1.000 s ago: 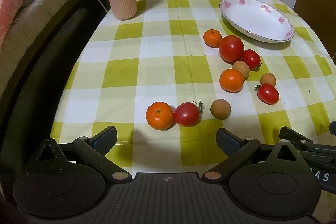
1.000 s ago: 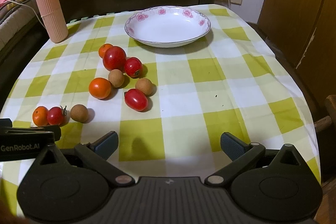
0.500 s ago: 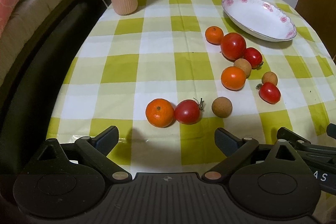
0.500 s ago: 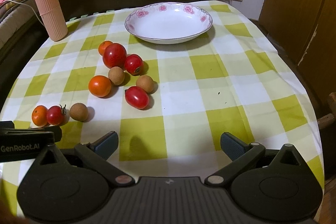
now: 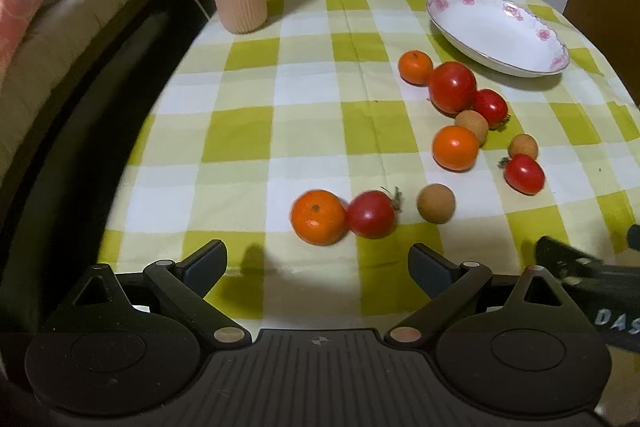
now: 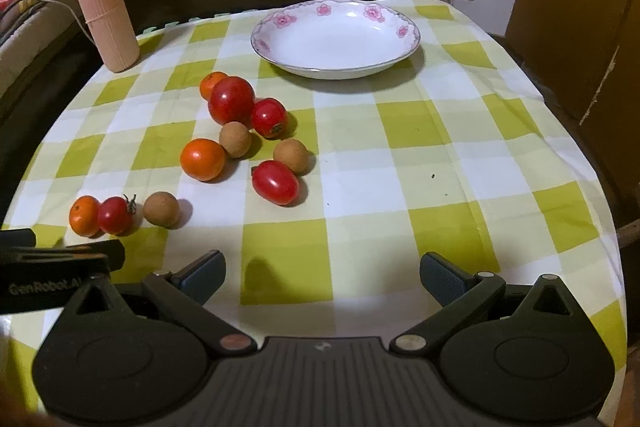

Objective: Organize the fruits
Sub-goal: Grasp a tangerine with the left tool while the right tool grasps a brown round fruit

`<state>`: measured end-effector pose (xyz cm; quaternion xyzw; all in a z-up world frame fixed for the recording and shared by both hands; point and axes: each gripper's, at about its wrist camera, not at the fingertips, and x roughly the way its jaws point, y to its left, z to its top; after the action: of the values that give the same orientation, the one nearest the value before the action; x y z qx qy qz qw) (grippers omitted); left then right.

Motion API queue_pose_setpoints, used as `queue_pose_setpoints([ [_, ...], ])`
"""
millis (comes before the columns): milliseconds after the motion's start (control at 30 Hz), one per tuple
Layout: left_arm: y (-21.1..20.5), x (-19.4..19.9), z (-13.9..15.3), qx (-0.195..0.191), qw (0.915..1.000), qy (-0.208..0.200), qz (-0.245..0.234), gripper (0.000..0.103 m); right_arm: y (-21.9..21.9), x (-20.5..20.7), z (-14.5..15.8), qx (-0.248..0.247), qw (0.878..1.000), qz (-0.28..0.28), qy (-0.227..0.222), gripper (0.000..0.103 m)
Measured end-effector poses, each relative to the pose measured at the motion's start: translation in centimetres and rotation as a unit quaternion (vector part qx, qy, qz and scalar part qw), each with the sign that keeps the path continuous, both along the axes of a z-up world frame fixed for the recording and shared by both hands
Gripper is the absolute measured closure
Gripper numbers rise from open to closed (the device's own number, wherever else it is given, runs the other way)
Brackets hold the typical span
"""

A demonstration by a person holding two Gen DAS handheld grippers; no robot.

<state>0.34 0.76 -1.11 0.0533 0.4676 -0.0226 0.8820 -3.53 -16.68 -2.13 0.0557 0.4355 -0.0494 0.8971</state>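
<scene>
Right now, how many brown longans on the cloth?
3. Near longan beside the stemmed tomato; middle longan touching the orange tomato; right longan just behind the oval tomato. None look hidden.

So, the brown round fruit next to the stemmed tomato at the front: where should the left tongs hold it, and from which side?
Grip the brown fruit across its widest middle, coming down from above. It is a plain ball, so no side is better by shape. The stemmed tomato sits close on one side, so set the open left tongs front to back, probably.
</scene>
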Motion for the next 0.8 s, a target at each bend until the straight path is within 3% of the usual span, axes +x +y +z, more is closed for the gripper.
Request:
queue_pose_setpoints([
  [233,1.7,0.7,-0.1,-0.030,0.9993,0.003,0.021,0.004,-0.8,0.4,0.5,0.022,1.000,-0.003,-0.003,0.001],
  [433,1.7,0.8,0.2,-0.031,0.9995,0.005,0.001,0.007,-0.7,0.4,1.1,0.035,0.999,0.017,-0.009,0.001],
  [633,2.2,1.4,-0.4,-0.023,0.9992,0.034,-0.006,0.027,-0.2,0.9,0.9,0.053,0.998,0.040,0.001,0.006],
  [800,1.9,1.9,-0.2,-0.021,0.9988,0.029,-0.032,0.028,0.3,1.0,0.8,0.065,0.996,0.056,0.008,0.008],
])
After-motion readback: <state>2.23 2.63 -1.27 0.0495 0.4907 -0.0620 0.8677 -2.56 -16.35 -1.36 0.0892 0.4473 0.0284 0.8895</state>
